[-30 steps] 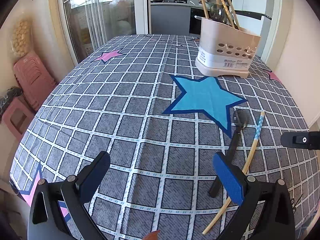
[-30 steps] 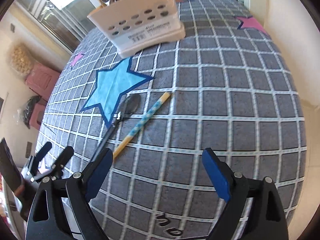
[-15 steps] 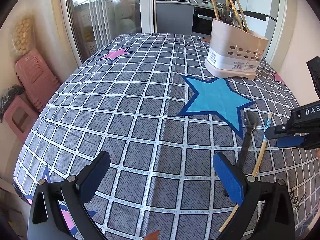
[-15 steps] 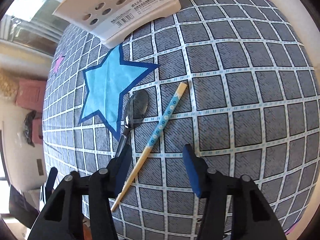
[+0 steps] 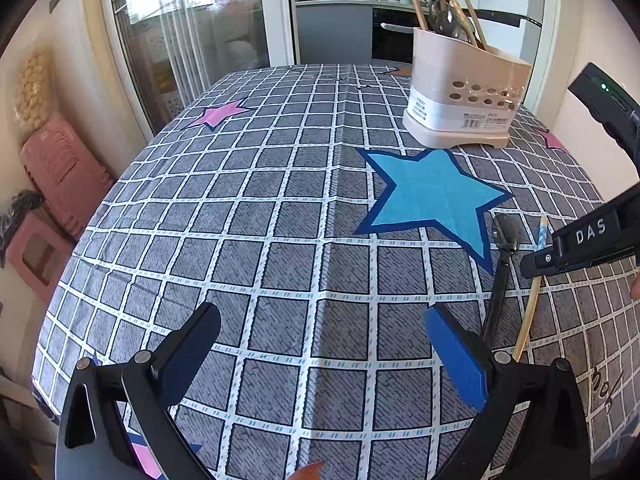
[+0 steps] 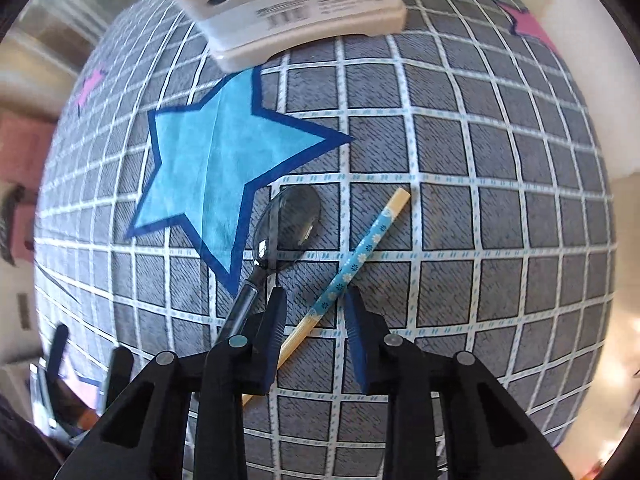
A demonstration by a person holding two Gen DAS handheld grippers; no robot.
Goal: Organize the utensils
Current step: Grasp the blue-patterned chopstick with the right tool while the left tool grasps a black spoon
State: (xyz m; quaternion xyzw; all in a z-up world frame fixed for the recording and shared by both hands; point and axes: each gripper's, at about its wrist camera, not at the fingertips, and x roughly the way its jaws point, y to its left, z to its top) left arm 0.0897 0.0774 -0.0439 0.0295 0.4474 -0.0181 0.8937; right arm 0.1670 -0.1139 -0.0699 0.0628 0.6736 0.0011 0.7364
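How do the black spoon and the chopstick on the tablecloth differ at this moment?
The spoon is black with a broad oval bowl; the chopstick is a thin straight stick, pale wood with a blue flowered band. The right gripper straddles the chopstick with its jaws partly closed and not touching it, while the spoon lies just outside its left finger. The spoon's bowl lies at the edge of the blue star; the chopstick is clear of it. Both lie flat, roughly parallel, outside the utensil holder.

Readable markings
"DAS" is printed in white on the right gripper (image 5: 592, 240); the utensil caddy (image 6: 288, 4) label's barcode text cannot be read.
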